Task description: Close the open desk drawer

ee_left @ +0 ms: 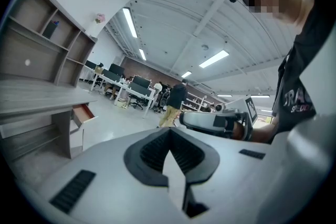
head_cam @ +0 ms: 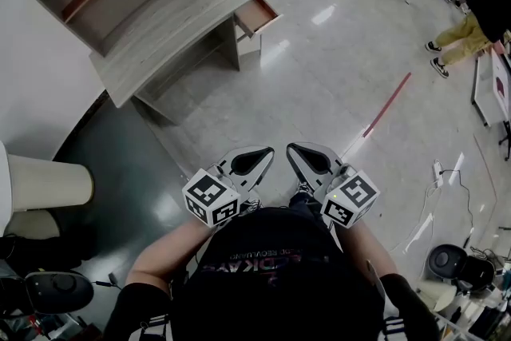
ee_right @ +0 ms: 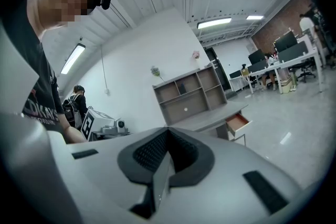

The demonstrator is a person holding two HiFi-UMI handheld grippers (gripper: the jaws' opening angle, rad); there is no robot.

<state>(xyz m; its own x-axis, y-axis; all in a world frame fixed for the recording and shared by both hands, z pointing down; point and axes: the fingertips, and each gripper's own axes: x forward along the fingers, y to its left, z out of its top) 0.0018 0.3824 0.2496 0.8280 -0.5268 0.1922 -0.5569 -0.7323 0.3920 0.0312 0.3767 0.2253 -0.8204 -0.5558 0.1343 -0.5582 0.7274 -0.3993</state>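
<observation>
Drawer (head_cam: 257, 14) is far, so you step close with left gripper (head_cam: 265, 153) and right gripper (head_cam: 294, 150) shut, empty, then push straight.

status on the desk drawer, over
Both shut and empty: left gripper, right gripper, held close to the person. Open drawer at the desk's end, well out of reach. Bare floor between, nothing seen in the way.

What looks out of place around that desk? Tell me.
The drawer at one end of the desk stands pulled out, its reddish inside showing. The left gripper and right gripper are shut, empty and well away from it. Nothing else stands out.
</observation>
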